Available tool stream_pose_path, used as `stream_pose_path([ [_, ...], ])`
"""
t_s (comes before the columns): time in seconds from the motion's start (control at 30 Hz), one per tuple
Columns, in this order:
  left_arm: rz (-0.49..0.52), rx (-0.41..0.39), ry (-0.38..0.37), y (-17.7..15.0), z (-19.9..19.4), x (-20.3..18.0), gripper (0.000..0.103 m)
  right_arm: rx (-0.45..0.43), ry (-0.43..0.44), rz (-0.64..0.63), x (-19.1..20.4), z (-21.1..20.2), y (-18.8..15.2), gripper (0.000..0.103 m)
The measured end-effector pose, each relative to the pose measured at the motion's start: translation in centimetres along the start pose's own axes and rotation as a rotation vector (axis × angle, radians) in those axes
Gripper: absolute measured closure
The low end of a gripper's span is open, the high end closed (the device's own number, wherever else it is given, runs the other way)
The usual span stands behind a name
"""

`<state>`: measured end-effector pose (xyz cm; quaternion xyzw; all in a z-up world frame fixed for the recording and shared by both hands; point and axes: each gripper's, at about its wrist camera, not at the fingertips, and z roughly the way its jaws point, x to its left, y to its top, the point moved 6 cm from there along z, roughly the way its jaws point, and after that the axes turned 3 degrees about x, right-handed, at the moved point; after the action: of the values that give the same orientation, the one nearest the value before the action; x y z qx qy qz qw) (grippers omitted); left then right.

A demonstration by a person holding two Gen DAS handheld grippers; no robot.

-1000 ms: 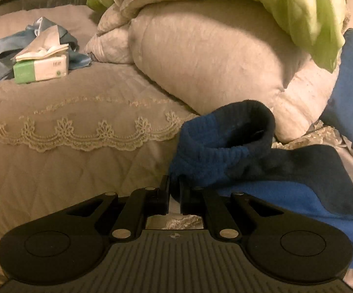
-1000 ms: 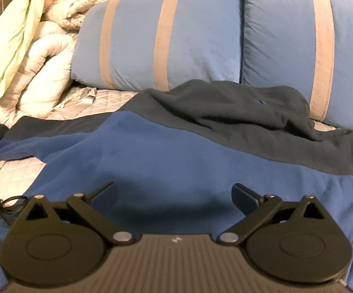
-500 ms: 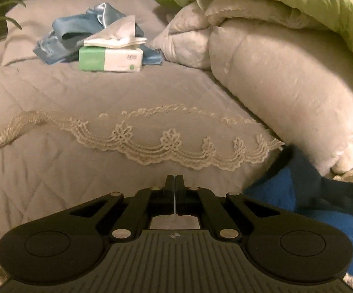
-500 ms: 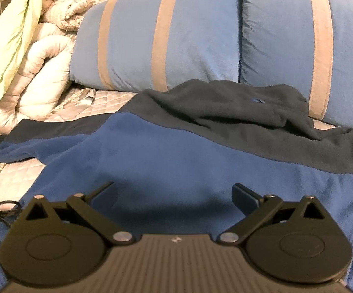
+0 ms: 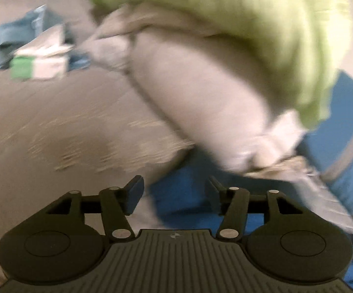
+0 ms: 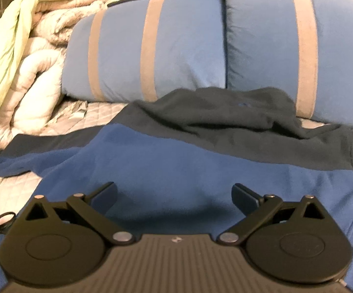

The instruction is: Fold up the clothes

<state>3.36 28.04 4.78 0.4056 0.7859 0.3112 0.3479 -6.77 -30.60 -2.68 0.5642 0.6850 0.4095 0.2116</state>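
Two pillows back one fleece; left gripper and right gripper both spread.

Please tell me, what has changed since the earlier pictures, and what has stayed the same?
The left tool, shut before, has opened and swung right toward the sleeve of the blue fleece, which it let go earlier. The right tool stays open and empty over the fleece.

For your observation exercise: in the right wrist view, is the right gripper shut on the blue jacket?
No: the right gripper is open, hovering over the blue jacket.
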Motion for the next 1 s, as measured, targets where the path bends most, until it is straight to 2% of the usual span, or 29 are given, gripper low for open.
stream_pose_path([
  [0.1, 0.07, -0.019, -0.101, 1.1, -1.5, -3.8, 0.042, -0.035, -0.02, 0.008, -0.4, -0.8, 0.4, 0.0],
  [0.27, 0.261, -0.067, -0.245, 2.4, -4.7, -10.3, 0.034, -0.043, -0.048, 0.008, -1.7, -2.8, 1.6, 0.0],
  [0.5, 0.41, -0.075, -0.377, 2.6, -7.6, -17.0, 0.029, -0.046, -0.134, -0.016, -6.2, -7.6, 5.1, 0.0],
  [0.67, 0.499, -0.093, -0.416, 3.5, -9.1, -20.2, 0.028, -0.069, -0.237, -0.017, -11.3, -12.1, 7.9, 0.0],
  [0.83, 0.571, -0.104, -0.423, 3.8, -9.3, -22.1, 0.028, -0.1, -0.356, -0.032, -16.7, -16.6, 10.3, 0.0],
  [1.0, 0.598, -0.073, -0.433, 2.9, -8.4, -22.7, 0.028, -0.08, -0.422, 0.013, -21.2, -18.9, 10.0, 0.0],
])
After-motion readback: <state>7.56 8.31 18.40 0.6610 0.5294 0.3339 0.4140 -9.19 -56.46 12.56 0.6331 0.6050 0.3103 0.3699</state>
